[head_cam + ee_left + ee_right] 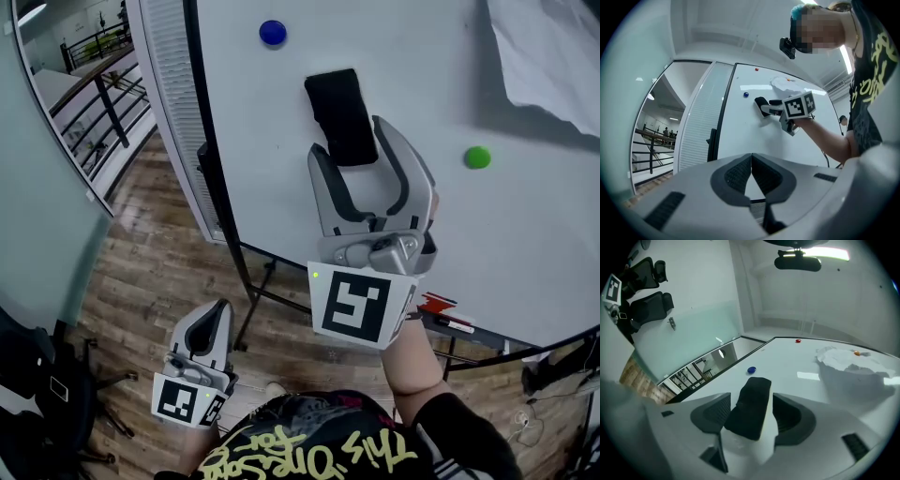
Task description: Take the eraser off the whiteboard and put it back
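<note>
A black eraser (342, 114) sits flat on the white whiteboard (253, 141), its long side running up the board. My right gripper (349, 139) is open and straddles the eraser's lower end, one jaw on each side. In the right gripper view the eraser (747, 418) lies between the pads (710, 416) with a gap showing on its right flank. My left gripper (208, 328) hangs low at the left, away from the board, shut with nothing in it; its pads (740, 176) meet in the left gripper view, which also shows the eraser (761, 101) far off.
On the board are a blue magnet (273, 32) above the eraser, a green magnet (478, 157) to the right and a crumpled sheet of paper (548, 56) at top right. Markers (441, 314) lie on the ledge. The black stand (234, 253) and a glass wall are at the left.
</note>
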### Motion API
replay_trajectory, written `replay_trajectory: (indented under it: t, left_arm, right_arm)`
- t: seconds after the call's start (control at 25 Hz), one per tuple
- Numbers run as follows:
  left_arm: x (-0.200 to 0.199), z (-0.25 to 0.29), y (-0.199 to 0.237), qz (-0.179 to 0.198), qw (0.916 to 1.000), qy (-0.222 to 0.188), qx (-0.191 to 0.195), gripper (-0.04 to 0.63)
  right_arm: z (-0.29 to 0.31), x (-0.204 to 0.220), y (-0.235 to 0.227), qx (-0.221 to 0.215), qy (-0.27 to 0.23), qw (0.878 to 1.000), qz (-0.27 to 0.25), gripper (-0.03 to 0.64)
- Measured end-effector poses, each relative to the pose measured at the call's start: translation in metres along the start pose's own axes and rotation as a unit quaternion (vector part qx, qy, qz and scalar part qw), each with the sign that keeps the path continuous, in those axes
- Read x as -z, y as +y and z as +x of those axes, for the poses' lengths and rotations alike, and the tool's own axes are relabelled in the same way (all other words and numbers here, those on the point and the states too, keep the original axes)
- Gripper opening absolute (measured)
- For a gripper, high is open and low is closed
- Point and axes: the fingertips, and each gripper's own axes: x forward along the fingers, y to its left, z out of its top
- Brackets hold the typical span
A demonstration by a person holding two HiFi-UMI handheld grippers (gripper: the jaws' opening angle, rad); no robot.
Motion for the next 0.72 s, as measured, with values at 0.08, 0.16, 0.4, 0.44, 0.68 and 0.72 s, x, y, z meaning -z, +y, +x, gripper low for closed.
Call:
replay_trajectory:
  t: [0.08,0.16,0.4,0.44,0.68,0.72]
  left_arm:
    - [0.000,-0.001,0.002,0.000,1.0000,0.000,-0.001,0.008]
    - [0.000,-0.002,0.004,0.000,1.0000,0.000,-0.002,0.008]
    - [0.003,-0.003,0.007,0.005,1.0000,0.006,0.001,0.008]
    - [0.003,-0.002,0.007,0.005,1.0000,0.006,0.002,0.008]
    - [0.002,-0.001,0.010,0.014,0.9999,0.006,0.006,0.008]
    - [0.001,-0.002,0.011,0.016,0.9998,0.006,0.006,0.008]
  right_arm:
    - [0.006,0.000,-0.001,0.008,0.002,1.000,0.007,0.267]
    - [0.010,0.001,-0.002,0.017,0.005,1.000,0.015,0.270]
    - [0.022,0.006,-0.003,0.032,0.017,0.999,0.029,0.275]
    - [0.024,0.007,-0.004,0.034,0.021,0.999,0.033,0.276]
    - [0.029,0.011,-0.005,0.055,0.027,0.997,0.049,0.279]
    - [0.030,0.011,-0.006,0.060,0.027,0.997,0.049,0.278]
